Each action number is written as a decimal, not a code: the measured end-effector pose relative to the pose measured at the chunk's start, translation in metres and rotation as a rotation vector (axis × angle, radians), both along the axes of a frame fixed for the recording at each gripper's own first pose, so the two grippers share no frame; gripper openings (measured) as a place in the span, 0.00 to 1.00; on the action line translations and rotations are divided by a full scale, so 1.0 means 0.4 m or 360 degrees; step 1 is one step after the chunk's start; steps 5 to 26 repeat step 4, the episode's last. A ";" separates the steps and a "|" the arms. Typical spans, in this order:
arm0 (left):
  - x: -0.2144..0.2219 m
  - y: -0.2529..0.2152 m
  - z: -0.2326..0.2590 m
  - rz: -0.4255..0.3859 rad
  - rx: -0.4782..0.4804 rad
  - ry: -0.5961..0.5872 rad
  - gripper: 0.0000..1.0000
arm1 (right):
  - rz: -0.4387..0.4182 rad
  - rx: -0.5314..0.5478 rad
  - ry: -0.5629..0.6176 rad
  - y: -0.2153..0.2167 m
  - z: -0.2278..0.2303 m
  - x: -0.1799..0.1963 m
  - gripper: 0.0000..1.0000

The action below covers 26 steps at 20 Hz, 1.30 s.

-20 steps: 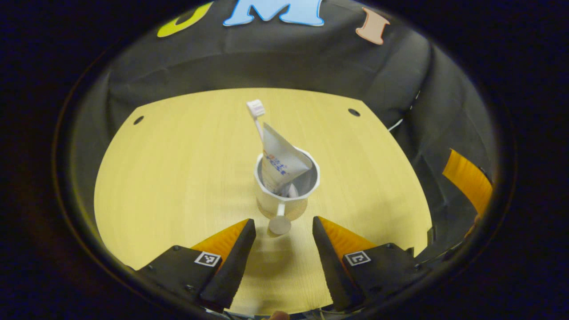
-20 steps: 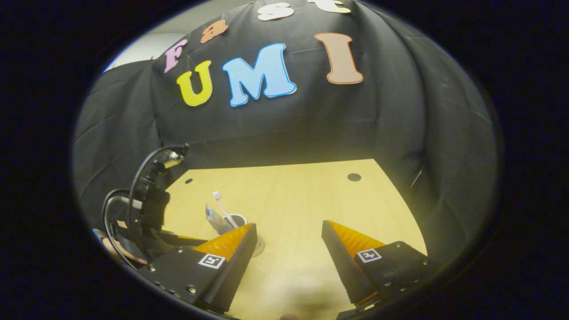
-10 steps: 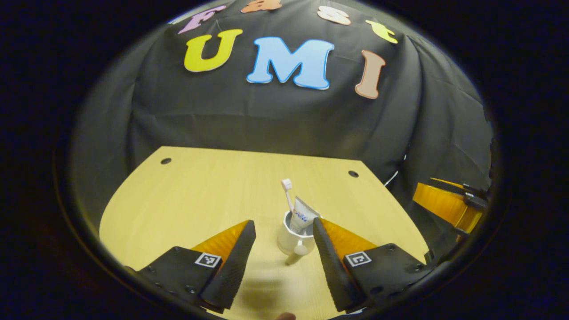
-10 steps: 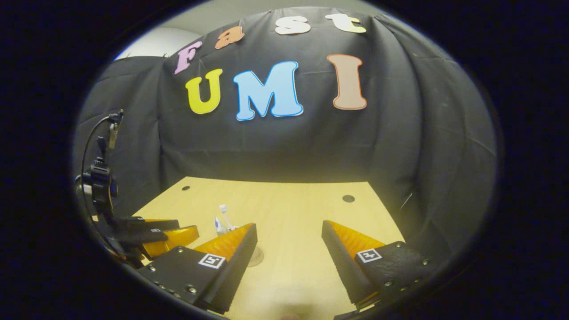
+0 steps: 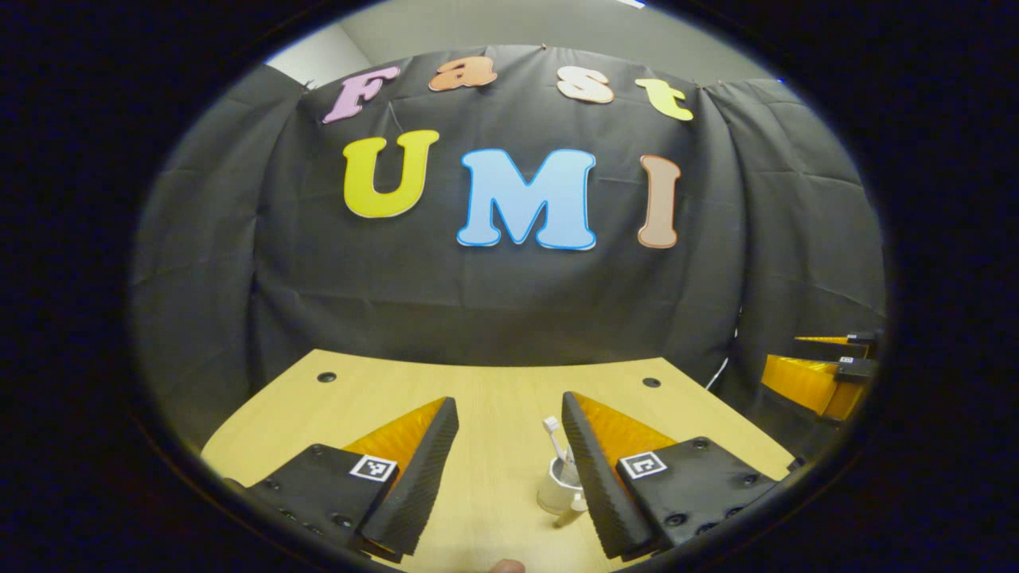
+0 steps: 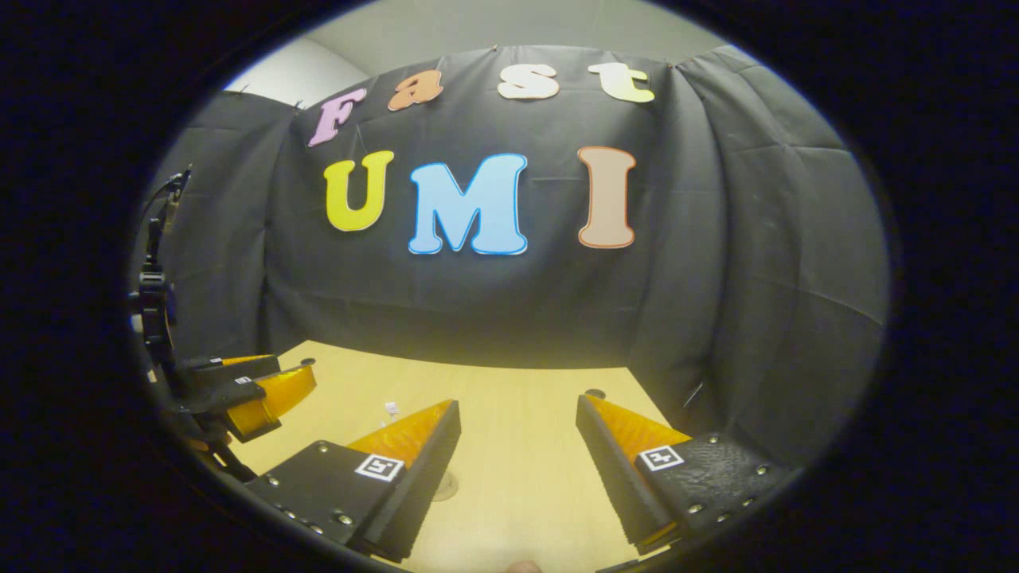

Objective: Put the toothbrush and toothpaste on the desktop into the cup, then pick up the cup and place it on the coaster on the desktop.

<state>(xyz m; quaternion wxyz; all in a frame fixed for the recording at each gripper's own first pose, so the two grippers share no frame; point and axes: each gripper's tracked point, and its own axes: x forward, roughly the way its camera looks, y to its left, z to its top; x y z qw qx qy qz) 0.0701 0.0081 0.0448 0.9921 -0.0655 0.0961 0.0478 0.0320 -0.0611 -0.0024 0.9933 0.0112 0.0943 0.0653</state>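
Left gripper view carries the small white plastic cup, standing upright on the pale wooden desktop low in the picture, just inside the left gripper's right-hand finger and partly hidden by it. A stubby handle juts from the cup's near side toward the camera. A white toothbrush stands in the cup with its bristled head up, its long axis close to vertical and leaning slightly away. The toothpaste tube cannot be made out behind the finger. By my reading the cup lies ahead of and slightly right of this gripper's centre line, and the left gripper is the nearer of the two. Its jaws stand wide apart and hold nothing; the fingers are black ribbed wedges with orange sides.

Right gripper view shows the toothbrush head as a tiny white speck beyond its own left-hand finger, and a round, flat edge on the desktop beside that finger, likely the coaster. The right gripper is likewise spread wide and empty. Whether the cup sits on the coaster I cannot tell. Black cloth closes the desktop's far edge.
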 end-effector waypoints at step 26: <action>0.006 -0.005 0.047 -0.0016 0.0004 -0.0076 0.87 | -0.0050 -0.0017 -0.0084 -0.011 0.041 -0.008 0.91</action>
